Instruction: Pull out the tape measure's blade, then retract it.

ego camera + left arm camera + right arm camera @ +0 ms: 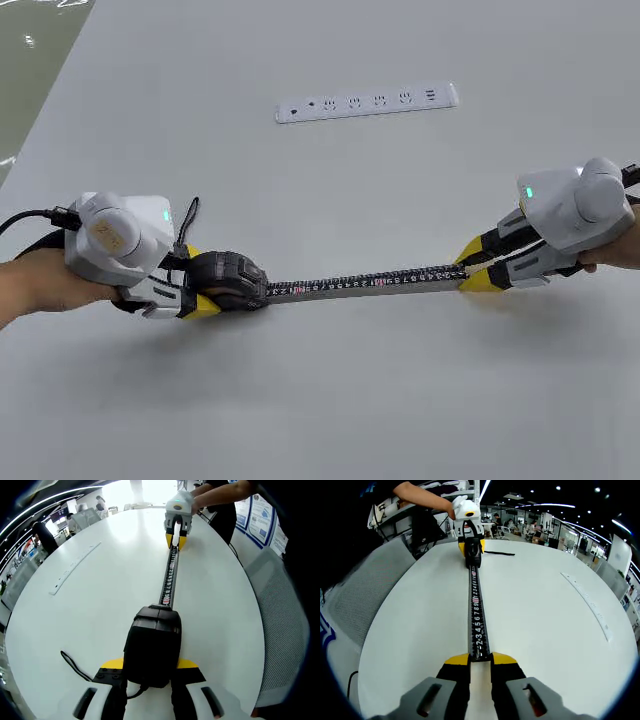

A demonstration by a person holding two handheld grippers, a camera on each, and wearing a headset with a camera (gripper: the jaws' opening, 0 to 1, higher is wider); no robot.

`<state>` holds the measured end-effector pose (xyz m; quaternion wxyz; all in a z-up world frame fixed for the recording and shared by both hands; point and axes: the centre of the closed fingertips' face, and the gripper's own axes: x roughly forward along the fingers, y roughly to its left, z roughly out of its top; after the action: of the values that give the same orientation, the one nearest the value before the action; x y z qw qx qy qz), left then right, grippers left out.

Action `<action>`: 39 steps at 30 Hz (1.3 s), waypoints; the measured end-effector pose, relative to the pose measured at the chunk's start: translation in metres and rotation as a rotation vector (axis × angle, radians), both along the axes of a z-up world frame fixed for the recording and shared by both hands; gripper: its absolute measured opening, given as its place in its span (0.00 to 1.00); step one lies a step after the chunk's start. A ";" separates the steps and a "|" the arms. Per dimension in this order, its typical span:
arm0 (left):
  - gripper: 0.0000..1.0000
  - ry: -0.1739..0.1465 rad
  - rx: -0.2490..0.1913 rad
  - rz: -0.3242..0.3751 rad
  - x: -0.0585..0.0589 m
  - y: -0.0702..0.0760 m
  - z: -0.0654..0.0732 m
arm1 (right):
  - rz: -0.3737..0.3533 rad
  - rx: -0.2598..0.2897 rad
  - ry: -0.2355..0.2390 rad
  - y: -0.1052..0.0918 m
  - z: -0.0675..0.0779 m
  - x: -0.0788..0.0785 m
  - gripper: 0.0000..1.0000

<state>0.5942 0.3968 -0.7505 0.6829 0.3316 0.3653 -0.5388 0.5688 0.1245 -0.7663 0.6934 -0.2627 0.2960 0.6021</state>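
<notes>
Lower middle of the head view: the left gripper is clamping the tape measure by its case, and the right gripper is pinching the tip of the drawn-out blade. Judged: the blade is springy, thin-edged, kinking if bent; the rigid case is offering the sound hold. Farther, upper centre, a power strip is lying.

A white power strip is lying flat on the pale grey table, toward its far side, sockets facing up. A grey mesh chair is standing just beside the table's edge, and green floor is showing past one corner.
</notes>
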 end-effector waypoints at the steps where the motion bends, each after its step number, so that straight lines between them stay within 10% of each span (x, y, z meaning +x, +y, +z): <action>1: 0.31 0.003 0.003 -0.006 0.000 0.000 0.000 | 0.003 -0.006 -0.006 0.000 0.000 0.000 0.14; 20: 0.34 0.009 0.014 -0.011 0.001 0.000 0.001 | 0.001 -0.036 -0.037 0.002 0.002 0.003 0.21; 39: 0.48 -0.008 -0.070 0.076 0.002 0.004 0.020 | -0.096 -0.028 -0.036 -0.012 0.017 0.000 0.48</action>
<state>0.5965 0.4007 -0.7306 0.7153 0.2956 0.3559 -0.5238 0.5686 0.1123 -0.7495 0.7229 -0.2686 0.3041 0.5593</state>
